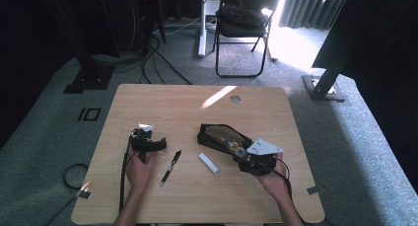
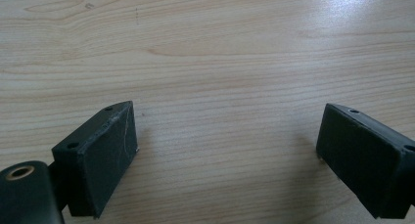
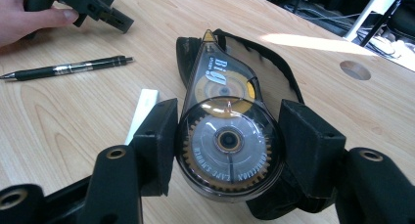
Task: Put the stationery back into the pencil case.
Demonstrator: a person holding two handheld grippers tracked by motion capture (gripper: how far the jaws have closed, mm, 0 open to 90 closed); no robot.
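Note:
A clear correction tape dispenser (image 3: 222, 111) with a toothed wheel lies on an open black pouch (image 3: 274, 62) at the table's middle right (image 1: 209, 132). My right gripper (image 3: 227, 136) is shut on the dispenser's round end, a jaw pressed against each side; from above it sits at the pouch's near end (image 1: 244, 157). My left gripper (image 1: 156, 144) is held in a hand at the left, jaws wide open over bare wood (image 2: 225, 136), with nothing between them. In the right gripper view it sits at the top left (image 3: 98, 4).
A black pen (image 1: 170, 167) and a white stick-shaped piece (image 1: 208, 163) lie between the two grippers, also in the right gripper view as pen (image 3: 68, 68) and piece (image 3: 143, 109). The wooden table (image 1: 162, 100) has a cable hole (image 1: 235, 98). A folding chair (image 1: 244, 23) stands beyond.

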